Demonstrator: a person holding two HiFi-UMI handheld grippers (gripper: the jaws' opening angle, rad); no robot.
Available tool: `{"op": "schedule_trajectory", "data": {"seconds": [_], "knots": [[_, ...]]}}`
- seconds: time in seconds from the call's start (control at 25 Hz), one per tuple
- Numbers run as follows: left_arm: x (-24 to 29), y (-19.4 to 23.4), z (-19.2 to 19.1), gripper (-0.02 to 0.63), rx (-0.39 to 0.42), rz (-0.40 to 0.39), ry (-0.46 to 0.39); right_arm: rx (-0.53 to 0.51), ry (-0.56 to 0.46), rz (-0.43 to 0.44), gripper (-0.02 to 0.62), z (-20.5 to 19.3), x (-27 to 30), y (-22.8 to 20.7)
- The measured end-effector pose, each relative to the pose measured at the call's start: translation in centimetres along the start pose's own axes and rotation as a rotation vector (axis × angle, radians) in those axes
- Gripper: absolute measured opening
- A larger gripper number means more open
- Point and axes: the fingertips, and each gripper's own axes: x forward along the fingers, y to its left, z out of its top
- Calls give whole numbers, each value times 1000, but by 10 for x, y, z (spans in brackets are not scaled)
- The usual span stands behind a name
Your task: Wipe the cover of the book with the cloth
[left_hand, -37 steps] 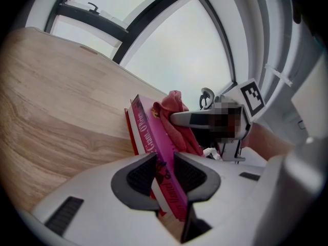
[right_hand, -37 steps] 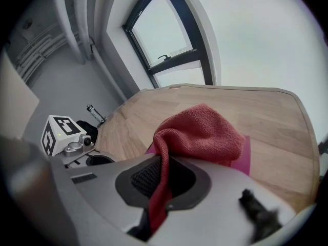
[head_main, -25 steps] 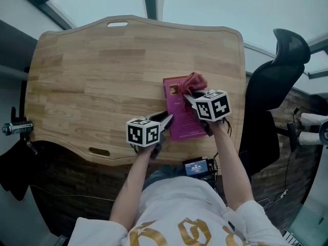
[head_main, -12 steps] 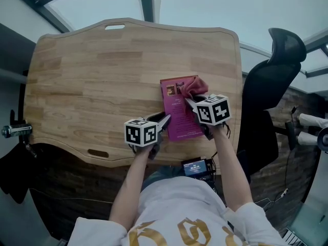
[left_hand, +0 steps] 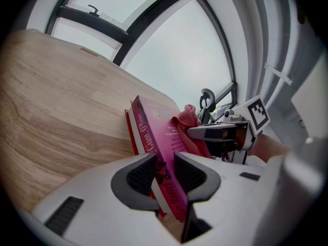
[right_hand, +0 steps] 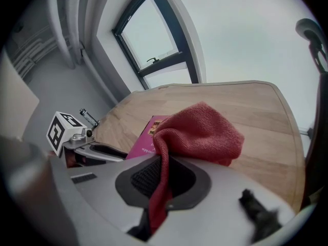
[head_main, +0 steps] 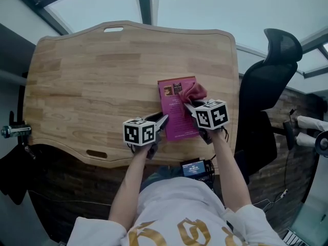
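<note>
A magenta book (head_main: 176, 116) lies on the wooden desk (head_main: 92, 81) near its front right. My left gripper (head_main: 162, 123) is shut on the book's near left edge; in the left gripper view the book (left_hand: 154, 129) sits clamped between the two pads. My right gripper (head_main: 190, 106) is shut on a red cloth (head_main: 191, 92), which rests bunched on the cover's upper right part. The cloth (right_hand: 197, 135) fills the jaws in the right gripper view, with the book (right_hand: 146, 140) just beyond it. The right gripper (left_hand: 205, 133) and cloth (left_hand: 185, 124) also show in the left gripper view.
A black office chair (head_main: 269, 86) stands right of the desk. A small black device with a lit screen (head_main: 193, 168) hangs at the person's waist below the desk's front edge. A clamp (head_main: 13, 130) juts out at the far left. Windows rise behind the desk.
The right gripper has drawn the cloth a little down and left across the cover. The left gripper keeps its hold on the book's edge.
</note>
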Motion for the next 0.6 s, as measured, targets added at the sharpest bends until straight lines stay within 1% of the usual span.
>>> {"op": "schedule_trajectory", "data": {"seconds": [0.6], "knots": [[0, 0, 0, 117, 7, 13, -5, 16, 0, 4, 40, -23, -10, 9]]}}
